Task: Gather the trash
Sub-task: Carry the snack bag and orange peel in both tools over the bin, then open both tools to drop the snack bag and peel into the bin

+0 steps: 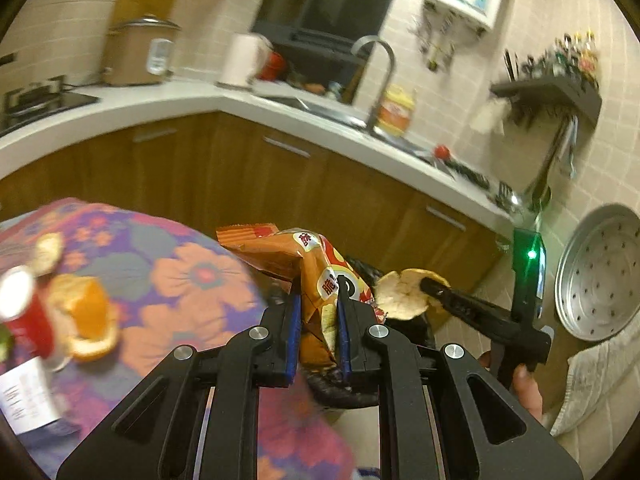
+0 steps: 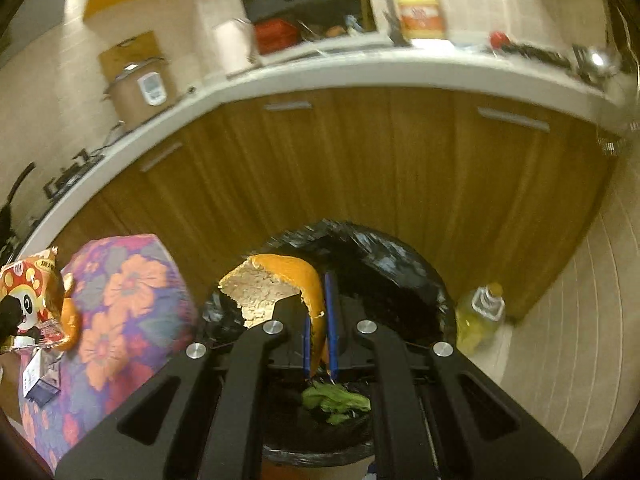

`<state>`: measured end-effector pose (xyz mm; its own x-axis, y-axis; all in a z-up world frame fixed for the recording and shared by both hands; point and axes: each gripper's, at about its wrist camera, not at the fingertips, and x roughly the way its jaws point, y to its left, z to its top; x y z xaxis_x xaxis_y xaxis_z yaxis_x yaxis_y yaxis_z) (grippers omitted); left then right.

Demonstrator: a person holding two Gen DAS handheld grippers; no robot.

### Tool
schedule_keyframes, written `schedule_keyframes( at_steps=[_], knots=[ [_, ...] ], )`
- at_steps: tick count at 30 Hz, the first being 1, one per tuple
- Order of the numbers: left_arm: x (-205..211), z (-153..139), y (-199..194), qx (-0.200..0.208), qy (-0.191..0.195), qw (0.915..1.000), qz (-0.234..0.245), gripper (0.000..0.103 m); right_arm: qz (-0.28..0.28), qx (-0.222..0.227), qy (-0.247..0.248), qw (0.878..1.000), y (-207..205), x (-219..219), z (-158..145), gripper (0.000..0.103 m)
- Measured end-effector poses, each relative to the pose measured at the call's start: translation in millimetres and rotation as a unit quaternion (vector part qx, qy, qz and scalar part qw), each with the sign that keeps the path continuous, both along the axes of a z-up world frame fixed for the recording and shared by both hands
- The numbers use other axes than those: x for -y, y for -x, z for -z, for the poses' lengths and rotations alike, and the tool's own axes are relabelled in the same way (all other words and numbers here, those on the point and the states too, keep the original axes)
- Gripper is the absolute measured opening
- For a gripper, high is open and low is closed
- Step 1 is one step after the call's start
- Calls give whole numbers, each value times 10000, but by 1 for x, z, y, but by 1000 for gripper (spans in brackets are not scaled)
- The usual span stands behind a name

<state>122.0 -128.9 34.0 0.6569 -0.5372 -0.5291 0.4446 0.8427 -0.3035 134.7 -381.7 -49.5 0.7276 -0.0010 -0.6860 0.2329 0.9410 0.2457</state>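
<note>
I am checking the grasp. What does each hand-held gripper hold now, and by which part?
The left hand-held gripper holds the orange snack bag by its crumpled lower part. The right hand-held gripper holds an orange peel by its curled edge.

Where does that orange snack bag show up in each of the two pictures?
Left wrist: the snack bag sits at centre, pinched in the left tongs.
Right wrist: the same bag is at the far left edge.
Shared landmark: the flowered tablecloth beside it.
</note>
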Motion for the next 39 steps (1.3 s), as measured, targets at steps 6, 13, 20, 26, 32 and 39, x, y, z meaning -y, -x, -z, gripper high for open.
schedule_keyframes(
  at_steps=[6, 13, 20, 26, 32, 39],
  knots=[
    [44, 23, -24, -301, -254, 9987, 328, 15, -11, -581, -224, 9981, -12, 11, 32, 4],
    [64, 43, -41, -640, -454, 9959, 460, 19, -104, -1066, -311, 9938, -26, 10, 52, 5],
    [56, 45, -41, -749, -448, 9953, 420, 36, -197, -1400, -320, 9894, -25, 8, 64, 27],
    [45, 40, -32, -707, -333, 9962, 372, 40, -292, -1372, -319, 9896, -20, 2, 60, 67],
    [28, 33, -17, -604, -230, 9977, 216, 41, -451, -1126, -127, 9925, -12, -12, 39, 68],
    [-4, 14, 5, -309, -97, 9995, -50, 43, -774, -577, 15, 9953, 3, -41, 4, 68]
  ],
)
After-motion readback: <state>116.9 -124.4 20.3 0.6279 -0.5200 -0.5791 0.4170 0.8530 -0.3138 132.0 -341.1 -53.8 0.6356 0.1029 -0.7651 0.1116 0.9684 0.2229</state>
